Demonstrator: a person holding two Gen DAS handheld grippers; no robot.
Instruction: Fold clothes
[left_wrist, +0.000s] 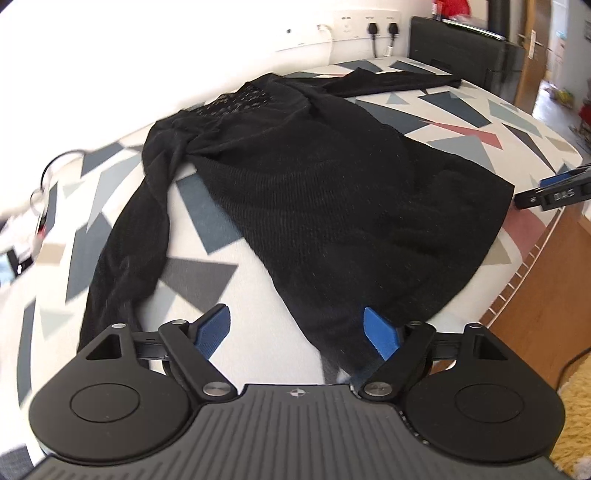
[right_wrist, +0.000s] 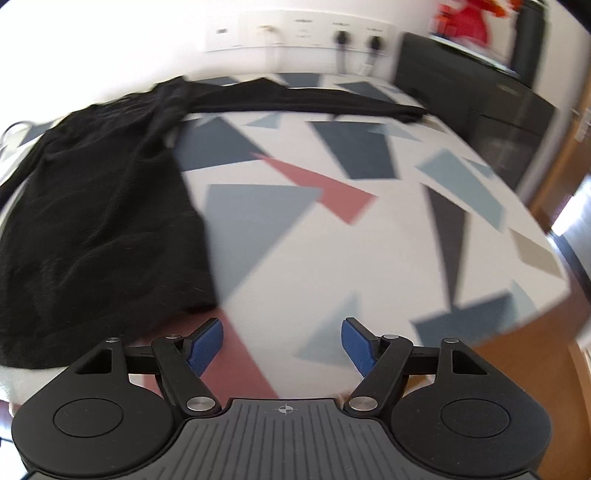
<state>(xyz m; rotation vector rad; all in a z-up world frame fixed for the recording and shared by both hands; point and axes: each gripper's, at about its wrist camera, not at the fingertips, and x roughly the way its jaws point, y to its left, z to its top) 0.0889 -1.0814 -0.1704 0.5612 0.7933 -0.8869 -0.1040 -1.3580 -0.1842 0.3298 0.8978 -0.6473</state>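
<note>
A black knit sweater (left_wrist: 325, 192) lies spread on a bed with a white cover printed with grey, blue and pink triangles (left_wrist: 458, 110). One sleeve (left_wrist: 125, 236) trails down the near left, the other sleeve (left_wrist: 399, 79) stretches toward the far right. My left gripper (left_wrist: 297, 332) is open just above the sweater's near hem corner, with nothing between its blue fingers. In the right wrist view the sweater (right_wrist: 99, 221) fills the left side. My right gripper (right_wrist: 282, 341) hangs open over bare bed cover (right_wrist: 369, 258), right of the hem. Its tip (left_wrist: 554, 190) shows at the right edge of the left wrist view.
A white wall with sockets and plugged cables (left_wrist: 373, 27) runs behind the bed. A dark cabinet (left_wrist: 461, 48) stands at the far right, beside a wooden door (left_wrist: 532, 48). Cables and small items (left_wrist: 40, 192) lie at the bed's left. Wooden floor (left_wrist: 546, 295) and a yellow rug (left_wrist: 580, 406) are on the right.
</note>
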